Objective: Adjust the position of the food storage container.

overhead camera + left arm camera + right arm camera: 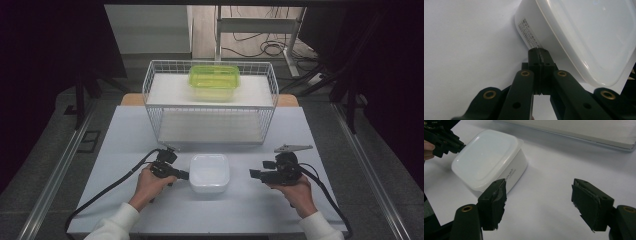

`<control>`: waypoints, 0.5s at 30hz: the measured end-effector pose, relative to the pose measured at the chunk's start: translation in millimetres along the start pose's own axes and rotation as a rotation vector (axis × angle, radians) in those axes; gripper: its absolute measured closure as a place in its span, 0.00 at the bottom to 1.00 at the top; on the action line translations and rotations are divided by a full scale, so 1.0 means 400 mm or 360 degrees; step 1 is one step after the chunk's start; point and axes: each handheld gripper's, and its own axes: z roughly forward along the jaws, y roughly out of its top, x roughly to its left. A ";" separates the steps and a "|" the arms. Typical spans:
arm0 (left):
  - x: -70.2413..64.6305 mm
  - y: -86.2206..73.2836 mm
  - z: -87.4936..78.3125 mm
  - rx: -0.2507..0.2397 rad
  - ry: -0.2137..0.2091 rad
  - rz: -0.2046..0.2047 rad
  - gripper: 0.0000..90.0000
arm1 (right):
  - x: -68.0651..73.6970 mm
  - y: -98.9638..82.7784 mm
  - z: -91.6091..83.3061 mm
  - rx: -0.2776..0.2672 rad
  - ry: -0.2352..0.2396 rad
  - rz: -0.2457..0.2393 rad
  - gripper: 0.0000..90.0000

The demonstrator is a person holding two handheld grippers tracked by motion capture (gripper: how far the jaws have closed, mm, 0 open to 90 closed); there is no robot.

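A white lidded plastic container [209, 172] sits on the white table [125, 131] between my two grippers. My left gripper [185, 175] is at its left side, jaws shut with nothing between them. In the left gripper view the shut tips [539, 51] rest against the container's labelled side wall [529, 32], just under the lid rim. My right gripper [253, 173] is off to the container's right, pointing at it, jaws open and empty. In the right gripper view the container [487, 157] lies beyond the right gripper [541, 200], apart from the pads [495, 196], and the left gripper [447, 140] touches its far corner.
Behind the container stands a white wire rack [210, 106] with two shelves. A translucent green lidded box [214, 80] sits on its upper shelf. Bare table lies between the rack and the grippers. Cables trail from both grippers toward the table's front edge.
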 end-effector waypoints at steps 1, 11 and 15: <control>0.002 0.000 -0.002 -0.0003 -0.0005 0.0005 0.99 | 0.000 -0.002 0.002 -0.0004 0.0001 -0.0001 0.31; -0.032 -0.013 -0.124 -0.0355 0.0169 0.0164 0.83 | 0.017 -0.015 -0.012 -0.0182 0.0109 -0.0040 0.26; -0.033 -0.021 -0.145 -0.0374 0.0231 0.0184 0.60 | 0.022 -0.014 -0.008 -0.0212 0.0199 -0.0016 0.24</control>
